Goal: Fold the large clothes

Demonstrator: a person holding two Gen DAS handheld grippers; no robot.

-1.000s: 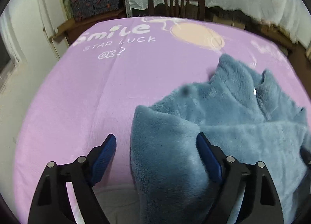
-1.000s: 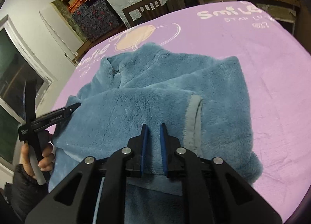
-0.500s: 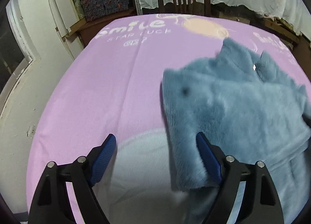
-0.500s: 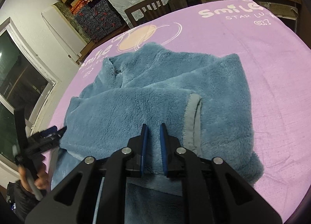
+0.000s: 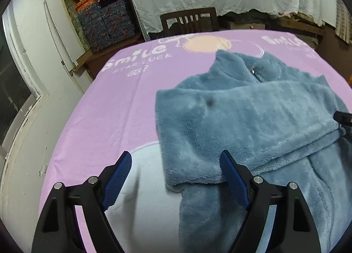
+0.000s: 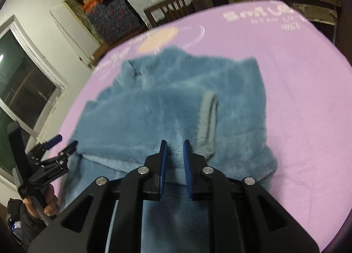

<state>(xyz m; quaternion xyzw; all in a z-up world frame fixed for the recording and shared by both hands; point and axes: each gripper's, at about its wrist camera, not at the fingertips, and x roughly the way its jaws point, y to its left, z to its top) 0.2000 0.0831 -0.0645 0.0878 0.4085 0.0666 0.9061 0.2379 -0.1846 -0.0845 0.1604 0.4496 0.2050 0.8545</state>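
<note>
Now my left gripper (image 5: 176,175) gapes wide; my right gripper (image 6: 175,154), nearly closed, holds nothing.
Blue fleece jacket (image 5: 253,121) lies half-folded on the purple blanket (image 5: 114,108), sleeve across its body, collar toward the wooden chair (image 5: 189,20); bare blanket spreads left and right of the jacket.

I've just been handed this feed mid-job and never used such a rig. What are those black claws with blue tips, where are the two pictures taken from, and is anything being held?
The claws are handheld two-finger grippers, one per hand, each carrying a camera looking along its fingers. The left gripper, seen in its own view, is open wide and holds nothing; the folded edge of the blue fleece jacket lies between its fingers. The right gripper shows a narrow gap over the jacket; whether it pinches fabric is unclear. The jacket lies on a pink blanket. The right view also shows the left gripper in a hand.
</note>
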